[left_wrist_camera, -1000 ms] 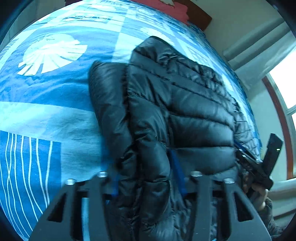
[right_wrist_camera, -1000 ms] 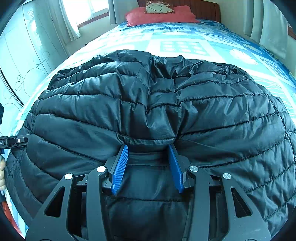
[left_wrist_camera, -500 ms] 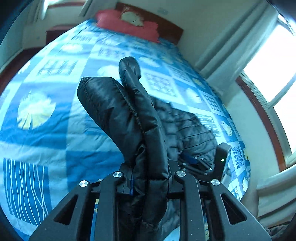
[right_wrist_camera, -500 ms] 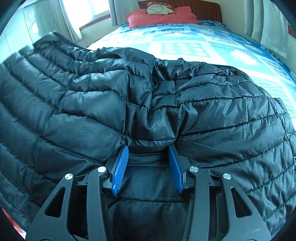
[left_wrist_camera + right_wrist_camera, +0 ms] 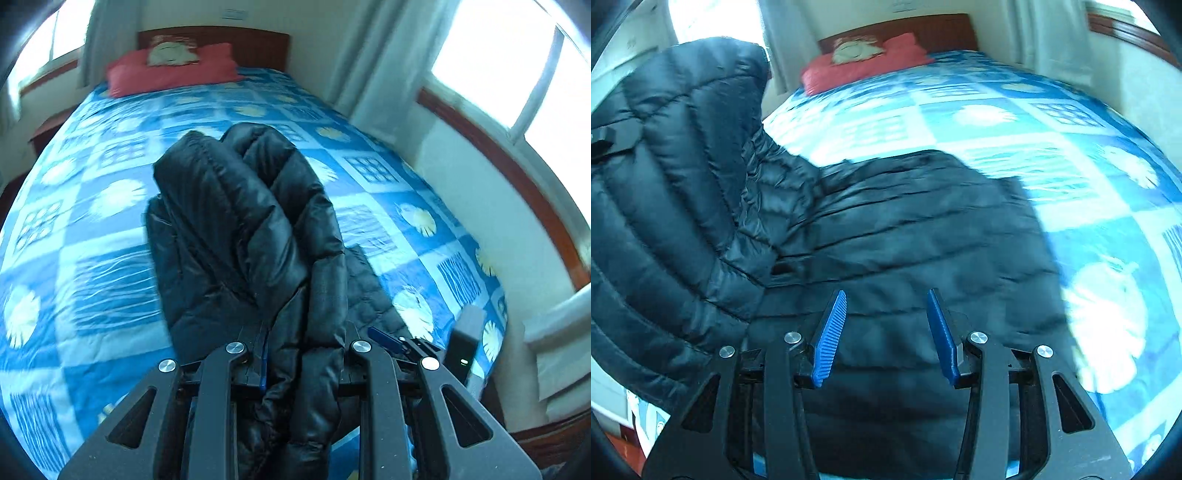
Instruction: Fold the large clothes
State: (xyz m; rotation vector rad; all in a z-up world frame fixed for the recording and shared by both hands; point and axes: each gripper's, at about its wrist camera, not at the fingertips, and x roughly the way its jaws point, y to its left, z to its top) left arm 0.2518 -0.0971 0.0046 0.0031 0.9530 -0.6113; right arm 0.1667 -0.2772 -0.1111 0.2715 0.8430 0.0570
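Bottom centre of the left wrist view: left gripper (image 5: 304,363) is clamped on a thick bunched fold of the black puffer jacket (image 5: 251,236), fabric packed between both fingers. Lifted part rises from the jaws toward frame centre, long axis roughly bottom-to-top, free end pointing at the far headboard (image 5: 214,38).

Right wrist view, bottom centre: right gripper (image 5: 886,332) has its blue pads (image 5: 829,336) spread apart with nothing between them; it hovers over the flat half of the jacket (image 5: 905,236). Contact with the fabric: can't tell, view is blurred.

Jacket position: one half lies flat on the blue patterned bedspread (image 5: 1015,122), quilt seams running left-right across the frame; the other half stands raised at left of that view, held up by the left gripper.

Step, as I read it: mid-fold, left side being carried over the flat half. Next move likely calls for laying the raised half down across the flat one, edges aligned, with the right gripper pinning or smoothing the base layer. Puffy fill may spring back.

Far end: red pillow (image 5: 170,70) at top of frame.
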